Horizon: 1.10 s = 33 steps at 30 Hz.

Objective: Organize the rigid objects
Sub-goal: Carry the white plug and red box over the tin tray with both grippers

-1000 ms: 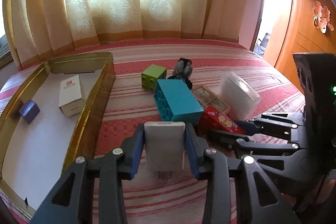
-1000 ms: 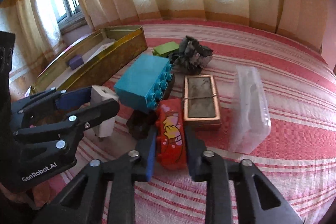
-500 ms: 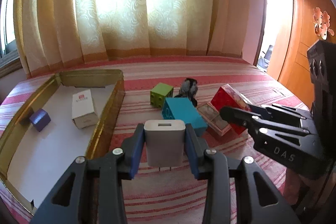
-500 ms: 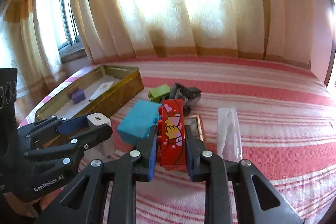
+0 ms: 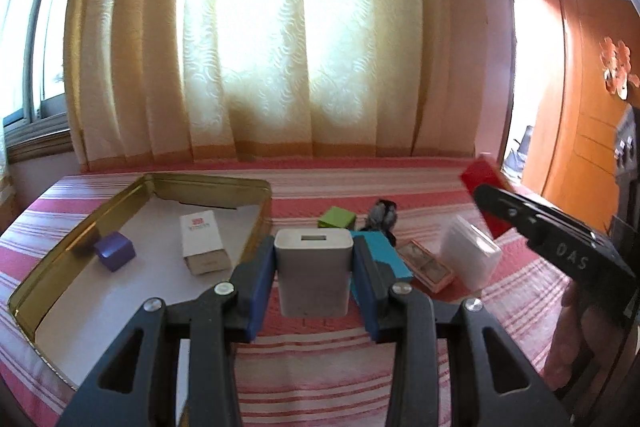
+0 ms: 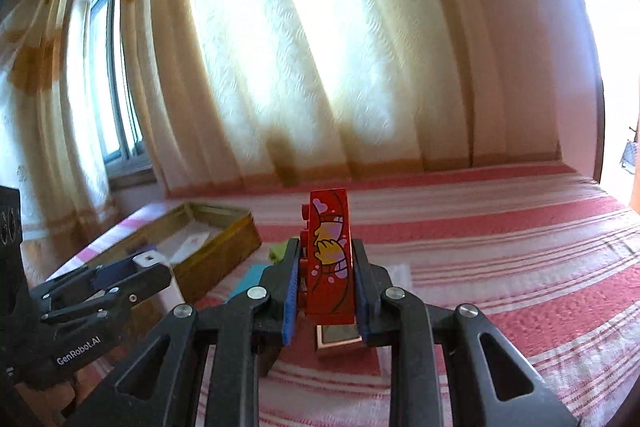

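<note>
The left gripper (image 5: pixel 314 273) has its fingers clamped on a white charger (image 5: pixel 313 267), held in the air above the striped bed (image 5: pixel 520 299), just beside the gold tray (image 5: pixel 256 227) at the bed's left edge. The right gripper (image 6: pixel 326 287) is clamped on a red block (image 6: pixel 329 259), also lifted clear. In the tray lie a purple cube (image 5: pixel 115 250) and a white box (image 5: pixel 203 241), apart.
</note>
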Available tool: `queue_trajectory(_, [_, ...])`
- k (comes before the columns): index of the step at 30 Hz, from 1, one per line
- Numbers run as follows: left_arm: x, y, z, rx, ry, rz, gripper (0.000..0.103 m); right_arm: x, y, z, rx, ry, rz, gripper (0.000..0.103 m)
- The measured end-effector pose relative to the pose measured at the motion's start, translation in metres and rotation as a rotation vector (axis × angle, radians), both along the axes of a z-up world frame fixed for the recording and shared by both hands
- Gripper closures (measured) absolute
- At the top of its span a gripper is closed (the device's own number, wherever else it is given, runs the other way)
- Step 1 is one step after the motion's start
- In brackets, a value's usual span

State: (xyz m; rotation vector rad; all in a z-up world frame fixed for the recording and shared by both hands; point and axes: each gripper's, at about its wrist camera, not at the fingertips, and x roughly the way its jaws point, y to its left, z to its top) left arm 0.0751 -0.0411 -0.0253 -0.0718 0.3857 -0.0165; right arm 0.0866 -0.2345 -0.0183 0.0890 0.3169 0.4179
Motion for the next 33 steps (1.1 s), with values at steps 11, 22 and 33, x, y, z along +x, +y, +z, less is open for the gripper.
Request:
queue_trajectory(11, [-0.011,0.012,0.002,0.007,-0.055,0.038,0.066,-0.009,0.008,0.005,-0.032,-0.065,-0.053,0.078])
queue_trajectory(22, [-0.013,0.034,0.001,-0.02,-0.051,0.074,0.066,-0.014,0.033,0.005,-0.074,-0.087,-0.005,0.078])
queue_trajectory(33, [-0.02,0.042,0.001,-0.022,-0.062,0.061,0.066,-0.019,0.065,0.004,-0.1,-0.104,0.069,0.078])
